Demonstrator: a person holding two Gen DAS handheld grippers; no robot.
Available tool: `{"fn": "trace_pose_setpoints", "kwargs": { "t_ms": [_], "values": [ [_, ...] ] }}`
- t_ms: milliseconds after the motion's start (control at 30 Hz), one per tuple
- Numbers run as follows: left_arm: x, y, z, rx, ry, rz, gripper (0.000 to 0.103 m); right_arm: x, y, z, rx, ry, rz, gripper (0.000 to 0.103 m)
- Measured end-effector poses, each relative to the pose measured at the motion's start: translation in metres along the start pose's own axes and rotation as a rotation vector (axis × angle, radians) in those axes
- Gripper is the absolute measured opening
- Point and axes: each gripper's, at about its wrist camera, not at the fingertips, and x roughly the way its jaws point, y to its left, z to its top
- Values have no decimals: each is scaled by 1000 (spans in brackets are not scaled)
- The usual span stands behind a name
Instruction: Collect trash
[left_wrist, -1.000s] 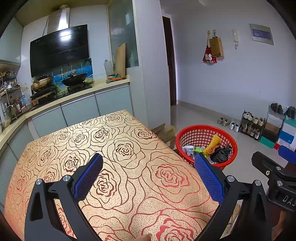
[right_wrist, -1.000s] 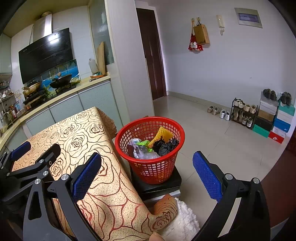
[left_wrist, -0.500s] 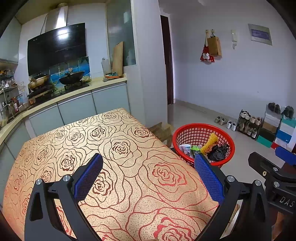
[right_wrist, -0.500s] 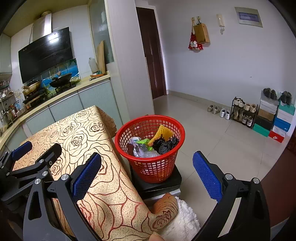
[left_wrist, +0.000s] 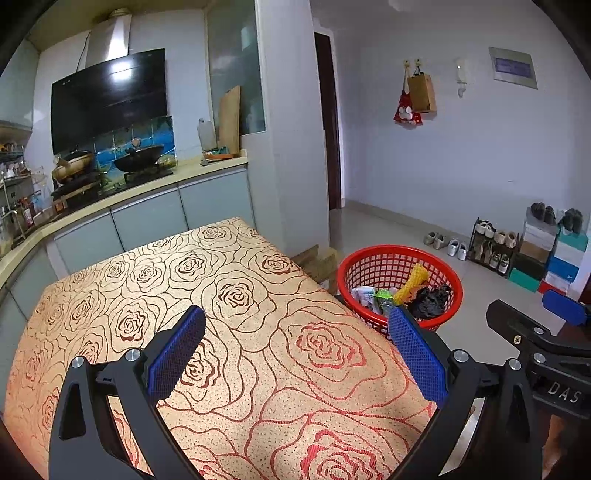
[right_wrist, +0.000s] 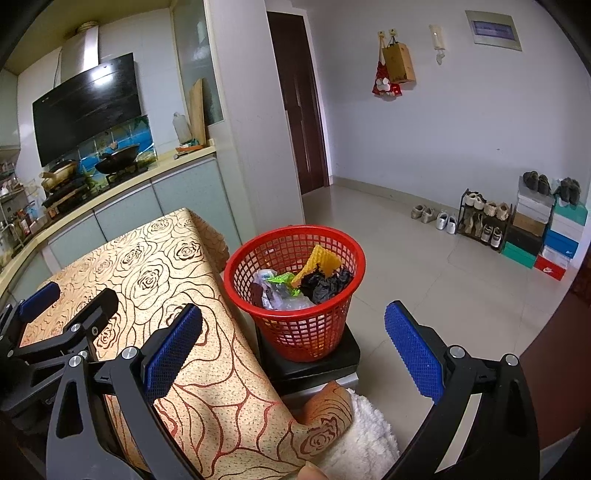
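Trash (right_wrist: 295, 284): yellow mesh piece, black bag, green wrapper and clear plastic, all lying inside red basket (right_wrist: 343, 254), which stands on a black stool (right_wrist: 347, 354) just beside the table with rose-patterned cloth (left_wrist: 236, 295). Left gripper (left_wrist: 295, 354) above the cloth, jaws spread, holding nothing. Right gripper (right_wrist: 291, 350) near the basket, jaws spread, likewise holding nothing.
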Motion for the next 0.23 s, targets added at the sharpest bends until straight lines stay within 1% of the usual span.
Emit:
{"fn": "trace_pose_setpoints", "kwargs": {
  "t_ms": [100, 233],
  "values": [
    [-1, 5, 0, -23, 17, -14, 96, 0, 1, 1, -3, 3, -5, 96],
    [-7, 18, -1, -53, 20, 3, 96, 3, 9, 2, -16, 9, -3, 96]
  ]
}}
